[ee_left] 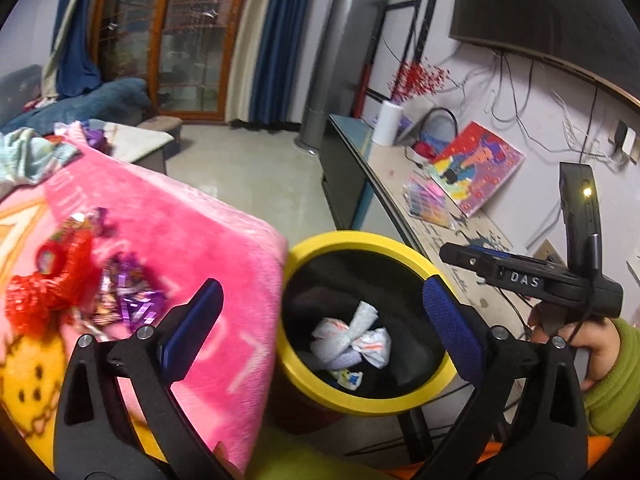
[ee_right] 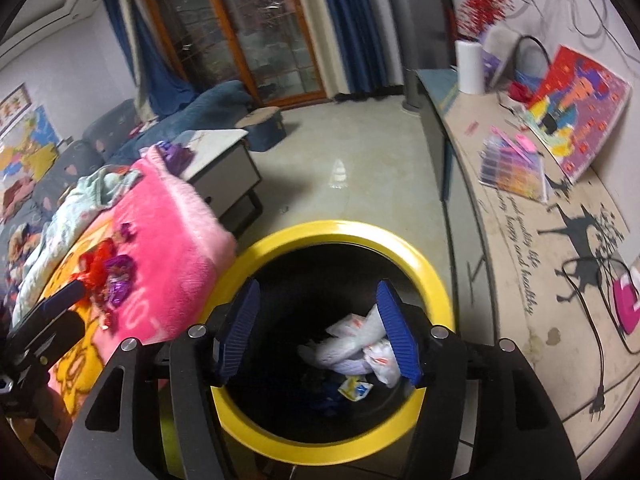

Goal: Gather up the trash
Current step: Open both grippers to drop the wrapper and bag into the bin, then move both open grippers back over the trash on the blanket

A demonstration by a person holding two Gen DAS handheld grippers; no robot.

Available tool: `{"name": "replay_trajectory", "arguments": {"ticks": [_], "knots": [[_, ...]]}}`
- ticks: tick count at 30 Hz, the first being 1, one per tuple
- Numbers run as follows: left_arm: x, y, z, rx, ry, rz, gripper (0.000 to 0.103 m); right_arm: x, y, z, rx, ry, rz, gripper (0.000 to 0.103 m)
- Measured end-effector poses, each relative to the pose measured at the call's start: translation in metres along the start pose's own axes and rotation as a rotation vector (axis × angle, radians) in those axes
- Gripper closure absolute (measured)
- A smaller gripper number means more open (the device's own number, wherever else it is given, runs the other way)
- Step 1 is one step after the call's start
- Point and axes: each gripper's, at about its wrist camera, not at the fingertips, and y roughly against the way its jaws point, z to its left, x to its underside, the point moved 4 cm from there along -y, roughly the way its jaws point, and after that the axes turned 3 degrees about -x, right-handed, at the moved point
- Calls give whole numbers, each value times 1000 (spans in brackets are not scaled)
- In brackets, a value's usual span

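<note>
The pink blanket (ee_left: 168, 240) carries unpicked red and purple wrappers (ee_right: 110, 274) near its edge beside the yellow-rimmed bin (ee_right: 340, 232), where crumpled white trash (ee_right: 356, 344) lies. Both the left claw (ee_left: 320, 328) and the right claw (ee_right: 320, 332) gape empty: drop done, next reach for wrappers. Only the left view shows the person's hand (ee_left: 588, 344).

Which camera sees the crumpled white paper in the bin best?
The right wrist view: it looks almost straight down into the yellow-rimmed black bin, so the crumpled white paper appears large, though one claw finger hides its edge. The left wrist view shows the paper unblocked but smaller.
</note>
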Motion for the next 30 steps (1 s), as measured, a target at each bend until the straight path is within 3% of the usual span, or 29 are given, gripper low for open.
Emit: {"name": "replay_trajectory", "arguments": {"ticks": [17, 30], "knots": [[-5, 58, 73, -157, 140, -115, 11, -12, 7, 114, -147, 202, -13, 41], [2, 85, 122, -240, 238, -153, 11, -6, 0, 171, -220, 298, 12, 41]]}}
